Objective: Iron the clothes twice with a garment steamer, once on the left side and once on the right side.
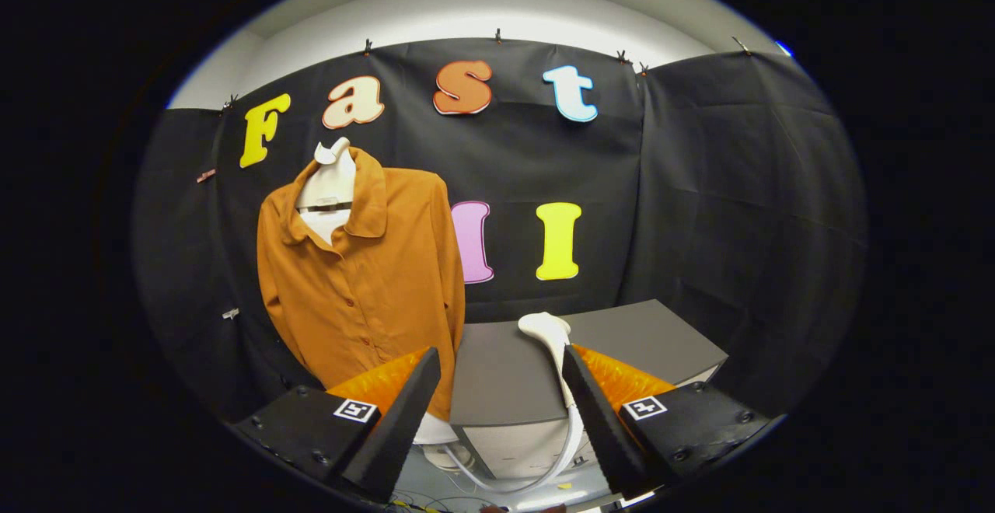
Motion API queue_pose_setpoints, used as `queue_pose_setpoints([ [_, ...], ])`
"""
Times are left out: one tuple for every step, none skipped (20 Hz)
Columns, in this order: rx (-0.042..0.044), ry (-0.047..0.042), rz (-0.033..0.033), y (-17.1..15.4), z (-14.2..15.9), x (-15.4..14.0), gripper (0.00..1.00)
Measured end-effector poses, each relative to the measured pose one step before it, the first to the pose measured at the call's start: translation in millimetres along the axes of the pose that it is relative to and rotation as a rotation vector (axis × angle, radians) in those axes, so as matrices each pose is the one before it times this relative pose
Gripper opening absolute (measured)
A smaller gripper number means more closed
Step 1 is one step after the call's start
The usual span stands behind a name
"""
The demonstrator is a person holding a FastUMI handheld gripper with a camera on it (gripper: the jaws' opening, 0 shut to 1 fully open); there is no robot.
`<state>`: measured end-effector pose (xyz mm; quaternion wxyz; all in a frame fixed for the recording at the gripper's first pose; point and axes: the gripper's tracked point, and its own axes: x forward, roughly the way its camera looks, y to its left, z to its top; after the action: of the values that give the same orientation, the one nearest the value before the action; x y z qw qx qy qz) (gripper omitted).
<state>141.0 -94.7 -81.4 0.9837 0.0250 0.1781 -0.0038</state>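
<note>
Hiding part of the steamer (pixel 546 329), the hand-held gripper (pixel 501 364) gapes empty.

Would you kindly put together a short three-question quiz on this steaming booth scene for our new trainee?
1. True or false: the gripper is shut on the steamer head.
2. The orange shirt hangs where, relative to the grey box? A) on top of it B) to one side of it, against the black cloth C) inside it
3. Fill in: the steamer head's white hose runs down the ____ of the grey box.

Key: 1 false, the fingers are spread open with nothing between them; 2 B; 3 front.
</note>
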Motion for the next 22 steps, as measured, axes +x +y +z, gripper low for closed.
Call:
queue_pose_setpoints([
  [-0.00794, 0.03115, 0.00519, -7.79, -3.72, 11.47, 0.99],
  [-0.0077, 0.02848, 0.00414, -7.83, -4.21, 12.32, 0.99],
  [-0.006, 0.03084, 0.00192, -8.47, -3.75, 13.67, 0.99],
  [-0.00177, 0.03312, 0.00397, -8.36, -6.65, 14.54, 0.99],
  [0.00315, 0.03849, -0.00357, -8.02, -6.72, 12.79, 0.99],
  [0.00453, 0.03639, 0.00007, -8.21, -7.85, 14.59, 0.99],
  [0.00748, 0.04, -0.00881, -10.1, -8.39, 14.38, 0.99],
  [0.01139, 0.03282, -0.00066, -9.03, -7.6, 14.55, 0.99],
  [0.01619, 0.03328, -0.00507, -8.31, -5.52, 16.05, 0.99],
  [0.0127, 0.04099, 0.00017, -7.42, -6.92, 13.89, 0.99],
  [0.01629, 0.03301, 0.00208, -4.75, -6.32, 13.88, 0.99],
  [0.01275, 0.03531, 0.01062, -1.53, -7.18, 13.1, 0.99],
  [0.01181, 0.03539, 0.01417, -1.66, -6.23, 11.56, 0.99],
  [0.01262, 0.03243, 0.01406, -1.09, -8.09, 9.07, 0.99],
  [0.00822, 0.02952, 0.00726, -1.76, -4.29, 7.74, 0.98],
  [0.00753, 0.02213, 0.0035, -1.92, -2.32, 9.22, 0.96],
  [0.00423, 0.02013, 0.0, -2.75, -2.14, 8.64, 0.9],
  [-0.00229, 0.01634, -0.00313, -2.0, -2.38, 7.68, 0.9],
  [0.00261, 0.01257, 0.00284, -0.1, -0.88, 7.24, 0.9],
  [-0.00255, 0.01993, -0.00215, -1.34, -5.99, 7.52, 0.79],
  [-0.00565, 0.0237, 0.00704, 0.44, -3.24, 0.61, 0.67],
  [-0.00352, 0.0317, -0.00675, 1.68, -9.76, 11.21, 0.55],
])
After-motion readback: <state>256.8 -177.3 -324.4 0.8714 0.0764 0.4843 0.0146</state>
